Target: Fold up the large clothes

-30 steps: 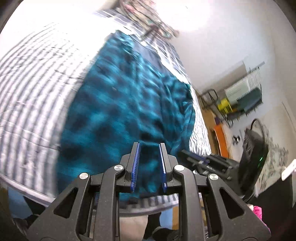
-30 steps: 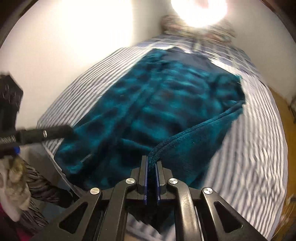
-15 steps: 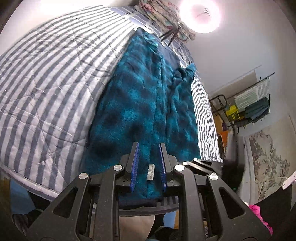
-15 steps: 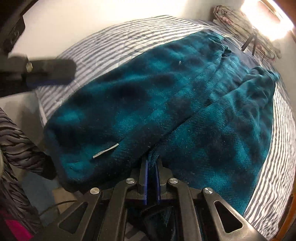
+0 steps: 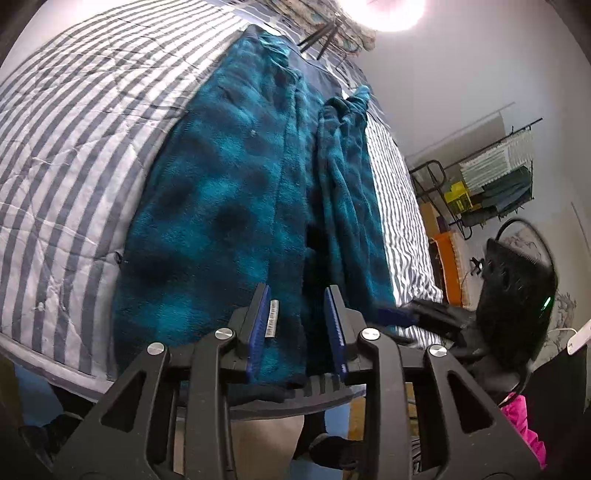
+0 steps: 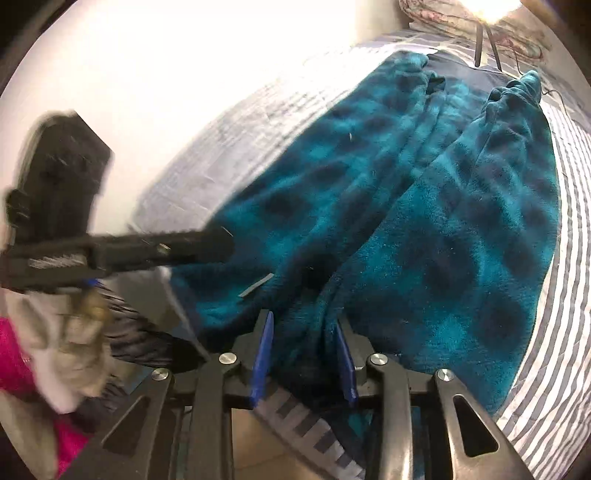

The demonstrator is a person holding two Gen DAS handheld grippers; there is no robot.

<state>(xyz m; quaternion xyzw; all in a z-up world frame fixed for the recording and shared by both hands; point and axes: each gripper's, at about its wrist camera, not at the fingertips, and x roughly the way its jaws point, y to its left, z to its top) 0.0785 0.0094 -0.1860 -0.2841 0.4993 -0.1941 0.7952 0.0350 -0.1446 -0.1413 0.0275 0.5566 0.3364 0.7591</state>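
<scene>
A teal checked fleece garment (image 5: 229, 206) lies lengthwise on the striped bed cover (image 5: 74, 147), with one side folded over along its right part (image 5: 347, 192). My left gripper (image 5: 297, 295) is at the garment's near hem; its jaws are opening and the fleece with its white label (image 5: 273, 321) lies loose between them. My right gripper (image 6: 303, 321) is over a ridge of the same garment (image 6: 443, 240) at the bed's near edge; its jaws are opening and the pads stand off the cloth. Each gripper shows in the other's view: the right gripper (image 5: 417, 314), and the left gripper (image 6: 177, 247).
A patterned bundle (image 6: 461, 18) and thin tripod legs (image 6: 487, 40) sit at the head of the bed (image 6: 569, 295). A wire rack (image 5: 491, 177) and an orange box (image 5: 447, 262) stand by the right wall. Pink cloth (image 6: 14, 354) and a person's legs are below the near edge.
Both grippers sank toward the bed's near edge and laid the lifted side of the garment down. The right jaws, shut on the fleece edge before, now stand apart; the left jaws are wider.
</scene>
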